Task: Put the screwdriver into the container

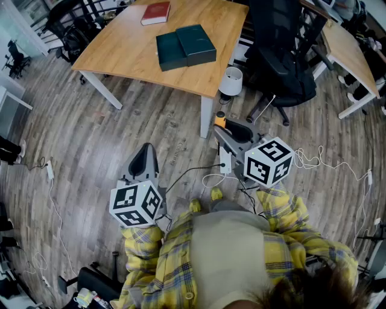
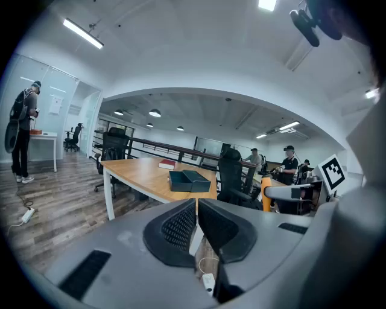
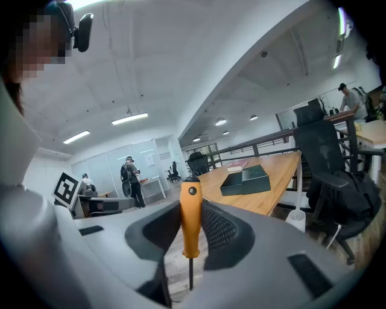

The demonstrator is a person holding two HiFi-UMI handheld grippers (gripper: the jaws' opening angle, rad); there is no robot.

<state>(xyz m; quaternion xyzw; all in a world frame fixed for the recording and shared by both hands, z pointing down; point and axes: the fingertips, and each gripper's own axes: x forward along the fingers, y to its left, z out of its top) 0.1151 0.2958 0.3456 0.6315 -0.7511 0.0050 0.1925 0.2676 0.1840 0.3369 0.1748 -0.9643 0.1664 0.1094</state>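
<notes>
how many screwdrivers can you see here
1: an orange-handled screwdriver, gripped by its handle between the right gripper's jaws. None shows on the table, though another could be hidden out of view.

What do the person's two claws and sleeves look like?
The left claw and the right claw are grey, with dark ribbed pads. Each carries a white cube with black square markers. The sleeves are yellow plaid.

Container (image 1: pixel 185 46) on table (image 1: pixel 120 54); book (image 1: pixel 155 12) behind it, toward far edge.
</notes>
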